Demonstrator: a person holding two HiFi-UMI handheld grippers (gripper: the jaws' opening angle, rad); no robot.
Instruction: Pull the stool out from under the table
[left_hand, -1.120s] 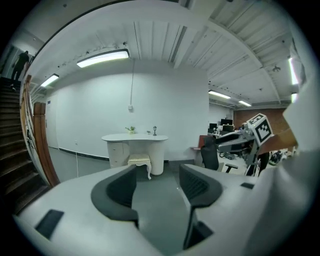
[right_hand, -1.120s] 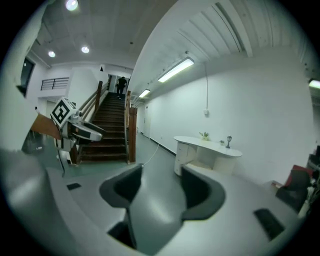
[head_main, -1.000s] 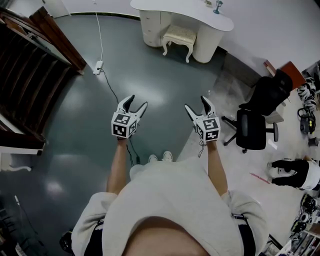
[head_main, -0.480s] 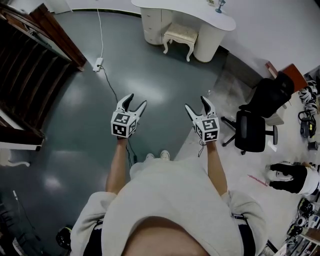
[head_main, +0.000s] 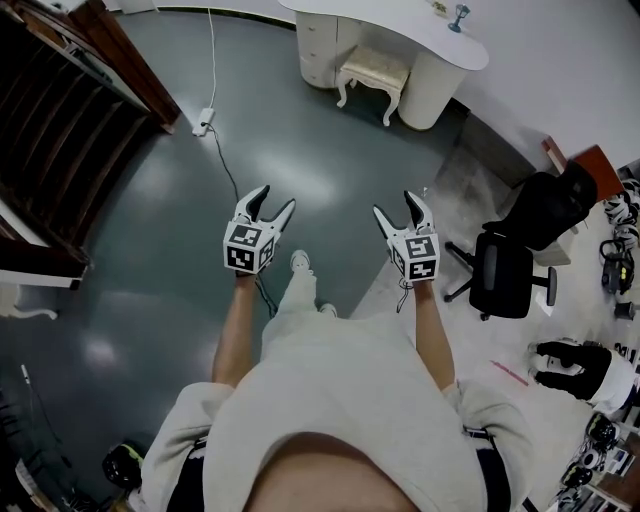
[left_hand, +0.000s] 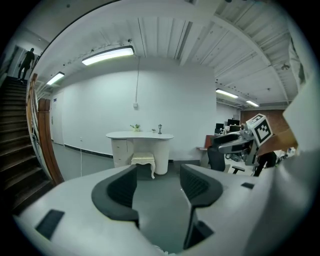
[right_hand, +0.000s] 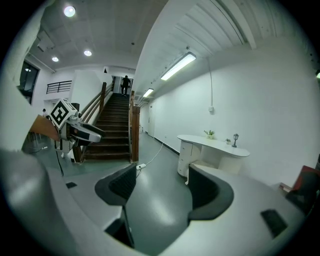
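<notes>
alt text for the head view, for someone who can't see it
From above: a person holds an open, empty gripper in each hand, left gripper and right gripper, the right's jaws having just closed slightly. Ahead, a cream stool sits under a white table; stairs lie left, an office chair right.

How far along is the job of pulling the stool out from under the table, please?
Done: nothing yet; the stool sits tucked under the white table across the floor. In hand: the approach, with the left gripper and right gripper held out, fingers apart and empty. Left: reach the stool, grip it, pull it clear.
</notes>
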